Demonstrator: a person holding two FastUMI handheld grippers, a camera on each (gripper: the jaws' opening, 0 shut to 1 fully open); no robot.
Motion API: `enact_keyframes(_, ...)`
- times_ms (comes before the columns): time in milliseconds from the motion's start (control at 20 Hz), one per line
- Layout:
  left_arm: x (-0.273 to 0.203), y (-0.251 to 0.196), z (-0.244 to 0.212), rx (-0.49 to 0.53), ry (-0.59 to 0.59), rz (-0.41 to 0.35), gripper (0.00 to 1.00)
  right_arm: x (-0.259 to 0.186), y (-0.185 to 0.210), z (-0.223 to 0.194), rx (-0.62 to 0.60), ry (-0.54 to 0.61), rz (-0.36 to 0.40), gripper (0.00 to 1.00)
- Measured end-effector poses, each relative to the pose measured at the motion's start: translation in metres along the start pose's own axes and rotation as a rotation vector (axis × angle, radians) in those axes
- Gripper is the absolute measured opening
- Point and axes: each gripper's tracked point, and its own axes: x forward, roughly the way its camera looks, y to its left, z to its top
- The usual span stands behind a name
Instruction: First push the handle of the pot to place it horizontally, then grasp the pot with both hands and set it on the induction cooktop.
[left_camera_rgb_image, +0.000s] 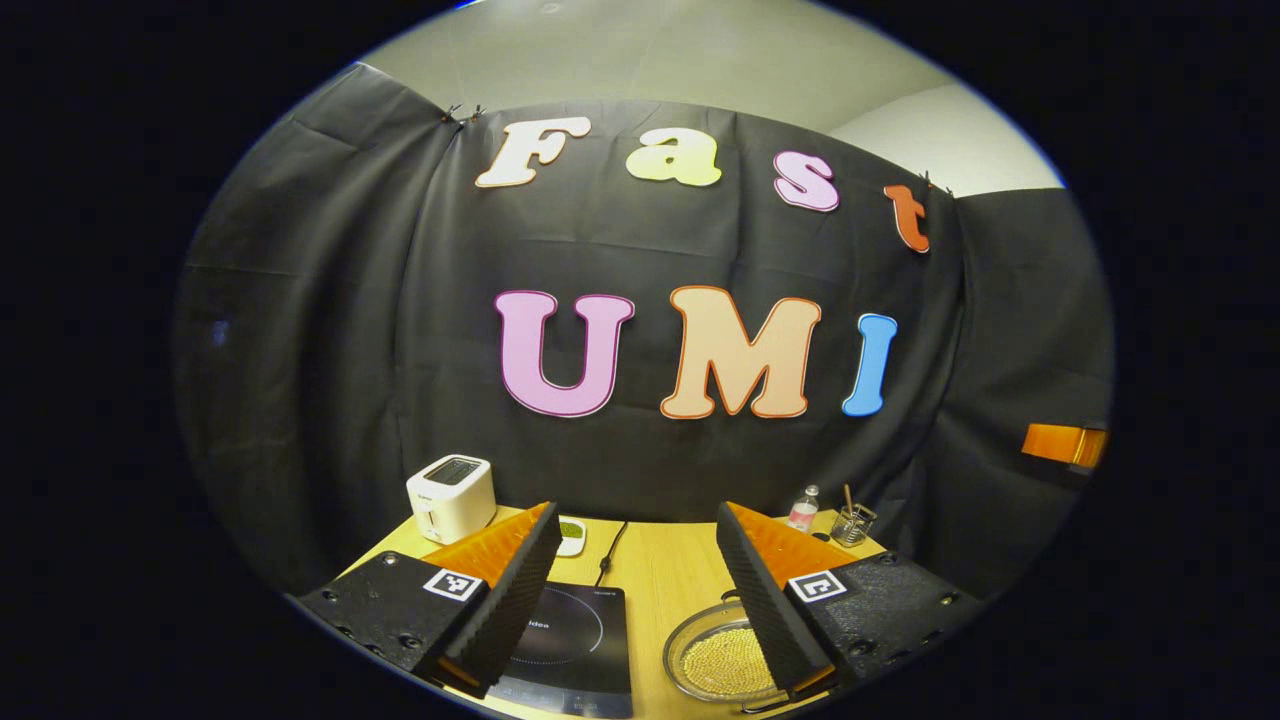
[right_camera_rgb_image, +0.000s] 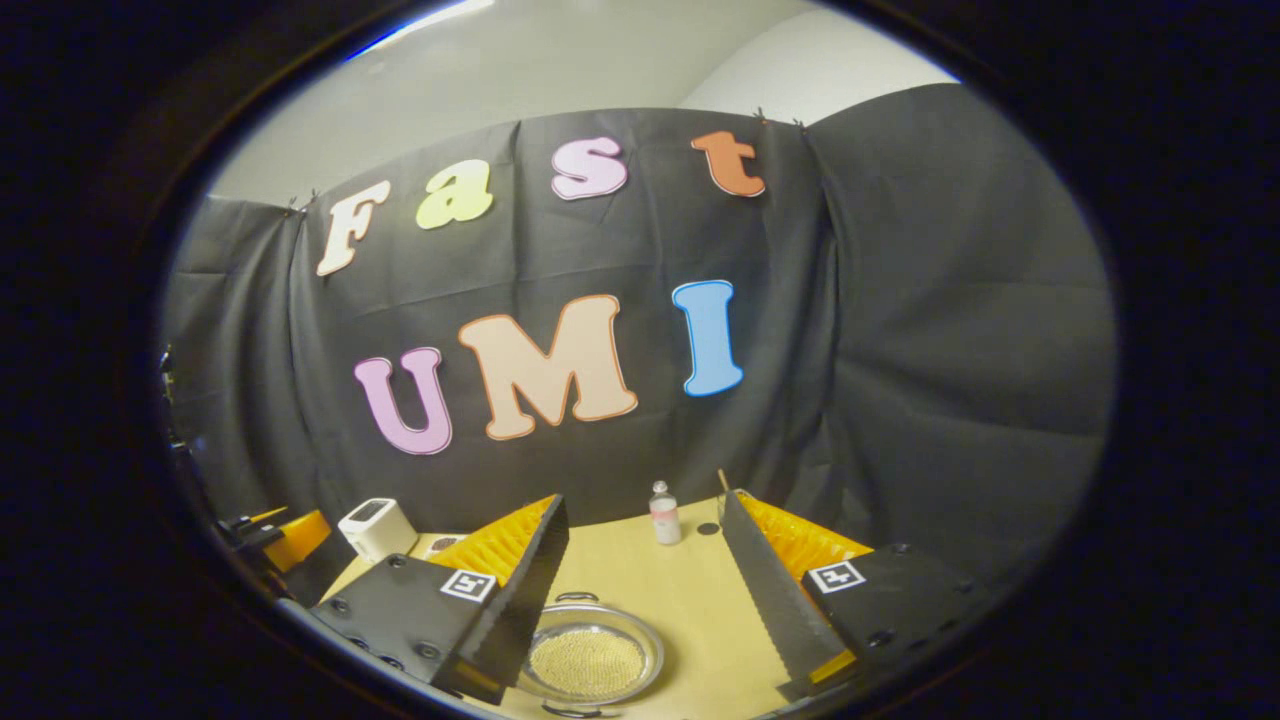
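Both tools are held above the table (left_camera_rgb_image: 680, 590), each spread wide with nothing between its fingers. In the left gripper view, the left tool (left_camera_rgb_image: 635, 525) frames the cooktop (left_camera_rgb_image: 580, 640) and the pot (left_camera_rgb_image: 720, 660) just to its right. In the right gripper view, the right tool (right_camera_rgb_image: 645, 515) hovers over the pot (right_camera_rgb_image: 590, 660); a bottle (right_camera_rgb_image: 664, 513) stands behind, a toaster (right_camera_rgb_image: 377, 529) far left.

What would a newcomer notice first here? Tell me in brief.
The pot of small pale beads stands out low on the wooden table, between the open fingers of the right tool. In the left gripper view the dark induction cooktop lies left of the pot, between the open fingers of the left tool, with a white toaster behind.
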Motion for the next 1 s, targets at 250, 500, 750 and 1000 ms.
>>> enact_keyframes(250, -0.005, 0.007, -0.004, 0.007, 0.008, 0.011, 0.95, -0.005, 0.006, -0.01, -0.003, 0.011, 0.013, 0.88)
enact_keyframes(500, -0.02, 0.015, -0.007, 0.018, 0.005, 0.042, 0.92, -0.012, 0.018, -0.023, -0.013, 0.039, 0.057, 0.84)
enact_keyframes(750, -0.038, 0.026, -0.011, 0.022, 0.008, 0.075, 0.95, -0.018, 0.031, -0.033, -0.024, 0.046, 0.106, 0.73)
enact_keyframes(1000, -0.053, 0.035, -0.018, 0.033, 0.021, 0.098, 0.95, -0.024, 0.046, -0.052, -0.021, 0.092, 0.14, 0.41)
